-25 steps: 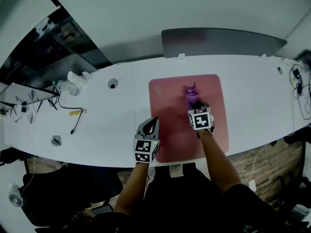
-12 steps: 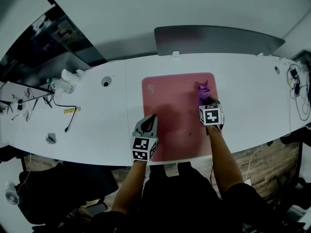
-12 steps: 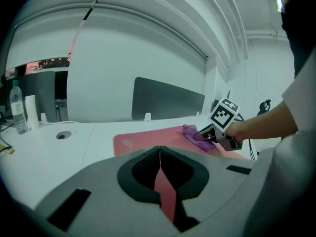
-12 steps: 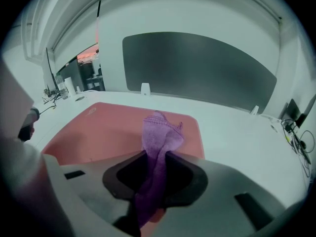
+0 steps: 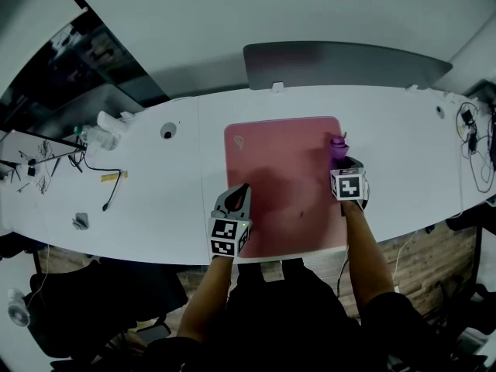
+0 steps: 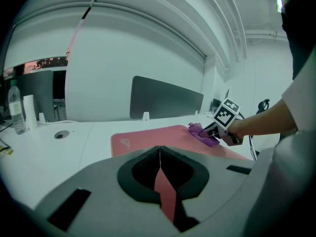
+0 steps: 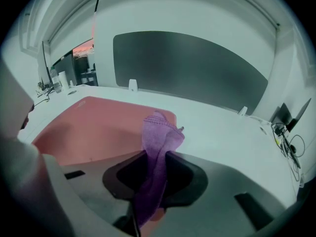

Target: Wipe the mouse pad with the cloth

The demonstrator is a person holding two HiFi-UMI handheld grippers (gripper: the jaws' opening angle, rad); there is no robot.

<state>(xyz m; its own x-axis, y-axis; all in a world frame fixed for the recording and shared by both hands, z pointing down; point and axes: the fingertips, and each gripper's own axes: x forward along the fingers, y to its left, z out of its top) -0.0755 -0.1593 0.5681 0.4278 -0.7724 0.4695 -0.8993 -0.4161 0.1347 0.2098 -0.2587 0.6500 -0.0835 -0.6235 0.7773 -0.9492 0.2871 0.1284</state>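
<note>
A pink mouse pad (image 5: 283, 177) lies in the middle of the white desk (image 5: 403, 138). My right gripper (image 5: 339, 156) is shut on a purple cloth (image 5: 338, 147) and holds it down at the pad's far right corner. The cloth (image 7: 157, 147) stands bunched between the jaws in the right gripper view, over the pad's corner (image 7: 98, 127). My left gripper (image 5: 236, 198) rests shut on the pad's near left edge with nothing in it. From the left gripper view the cloth (image 6: 203, 132) and the right gripper (image 6: 213, 130) show across the pad (image 6: 153, 139).
A dark monitor (image 5: 341, 64) stands at the desk's back edge. A round cable hole (image 5: 168, 132) is left of the pad. A plastic bottle (image 5: 97, 136), cables (image 5: 108, 173) and small clutter lie at far left. More cables (image 5: 474, 134) sit at the right end.
My right gripper has slid the cloth to the right across the far part of the pad, from near its middle to its right corner. The left gripper stays where it was.
</note>
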